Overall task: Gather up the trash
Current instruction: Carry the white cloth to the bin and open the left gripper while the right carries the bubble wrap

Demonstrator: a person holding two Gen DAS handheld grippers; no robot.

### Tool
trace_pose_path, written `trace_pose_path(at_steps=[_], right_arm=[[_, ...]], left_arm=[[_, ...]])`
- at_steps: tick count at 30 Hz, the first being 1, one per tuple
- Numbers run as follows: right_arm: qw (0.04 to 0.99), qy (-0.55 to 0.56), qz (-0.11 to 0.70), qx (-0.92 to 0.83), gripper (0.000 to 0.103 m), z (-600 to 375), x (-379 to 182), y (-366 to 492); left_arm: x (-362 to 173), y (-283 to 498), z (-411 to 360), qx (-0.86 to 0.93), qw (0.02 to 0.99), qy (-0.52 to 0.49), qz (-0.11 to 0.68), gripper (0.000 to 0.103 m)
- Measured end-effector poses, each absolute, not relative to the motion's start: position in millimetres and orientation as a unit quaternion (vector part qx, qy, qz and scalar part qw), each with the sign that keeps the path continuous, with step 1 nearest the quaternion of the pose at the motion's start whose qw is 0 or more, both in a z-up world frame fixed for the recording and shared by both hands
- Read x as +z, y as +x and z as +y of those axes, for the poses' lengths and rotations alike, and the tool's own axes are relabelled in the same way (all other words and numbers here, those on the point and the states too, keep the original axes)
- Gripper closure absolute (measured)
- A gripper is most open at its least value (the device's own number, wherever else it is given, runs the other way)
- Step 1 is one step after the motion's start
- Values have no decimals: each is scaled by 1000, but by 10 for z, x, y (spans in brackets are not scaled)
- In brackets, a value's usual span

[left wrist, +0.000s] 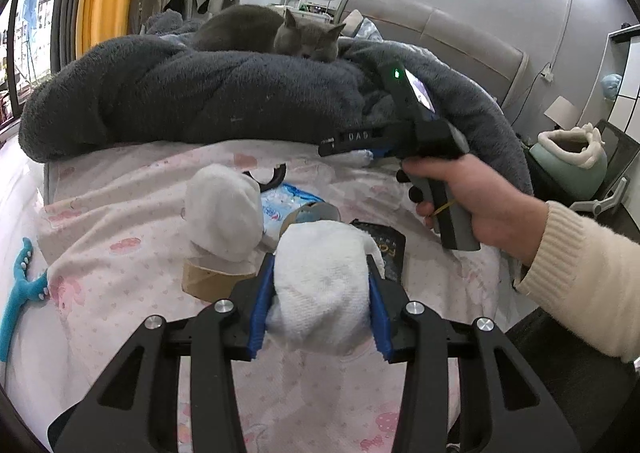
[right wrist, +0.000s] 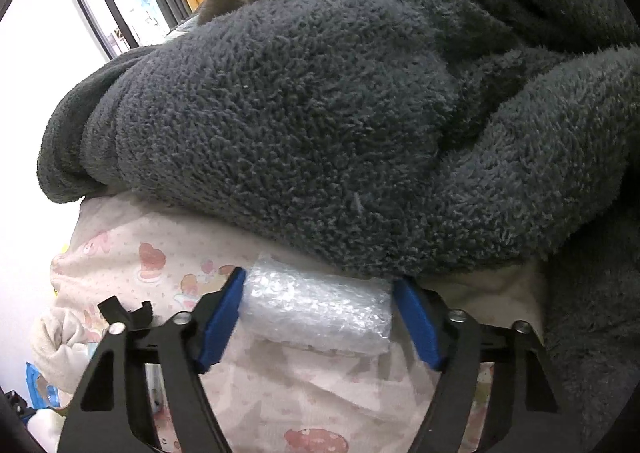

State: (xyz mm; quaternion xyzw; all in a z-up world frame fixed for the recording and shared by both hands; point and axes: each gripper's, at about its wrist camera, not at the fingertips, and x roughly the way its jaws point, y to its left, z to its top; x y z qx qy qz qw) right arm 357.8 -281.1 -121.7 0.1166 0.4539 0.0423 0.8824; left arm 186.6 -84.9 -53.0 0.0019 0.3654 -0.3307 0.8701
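Note:
My left gripper [left wrist: 320, 265] is shut on a crumpled white tissue wad [left wrist: 324, 285] and holds it above the pink bed sheet [left wrist: 120, 213]. Beyond it lie a second white wad [left wrist: 224, 209], a brown tape roll [left wrist: 208, 281], a blue-and-white wrapper [left wrist: 288, 201] and a black packet [left wrist: 386, 249]. My right gripper [right wrist: 318, 293] is open around a roll of bubble wrap [right wrist: 320, 309] that lies on the sheet against the grey blanket [right wrist: 320, 113]. The jaws stand on either side of the roll, the left one touching it and the right one slightly apart. The right gripper also shows in the left wrist view [left wrist: 352, 143].
A grey cat [left wrist: 280, 33] lies on the piled grey fleece blanket [left wrist: 180, 93] at the back. A teal toy [left wrist: 20, 285] hangs at the bed's left edge. A headboard [left wrist: 440, 29] and a pot-shaped cat bed [left wrist: 572, 161] are to the right.

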Motion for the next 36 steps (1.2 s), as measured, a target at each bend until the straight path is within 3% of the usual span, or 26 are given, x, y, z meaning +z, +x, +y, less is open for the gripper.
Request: trace_pose_path(at_steps=[19,36], right_arm=[[900,95,420,65,35,-2346,-823,3136],[912,83,370,154,35,-1572,-413,2469]], left_arm=[[-194,1598,-256,-237,921,-43,307,58],[-290,1211,246,-149,933,-45,325,57]])
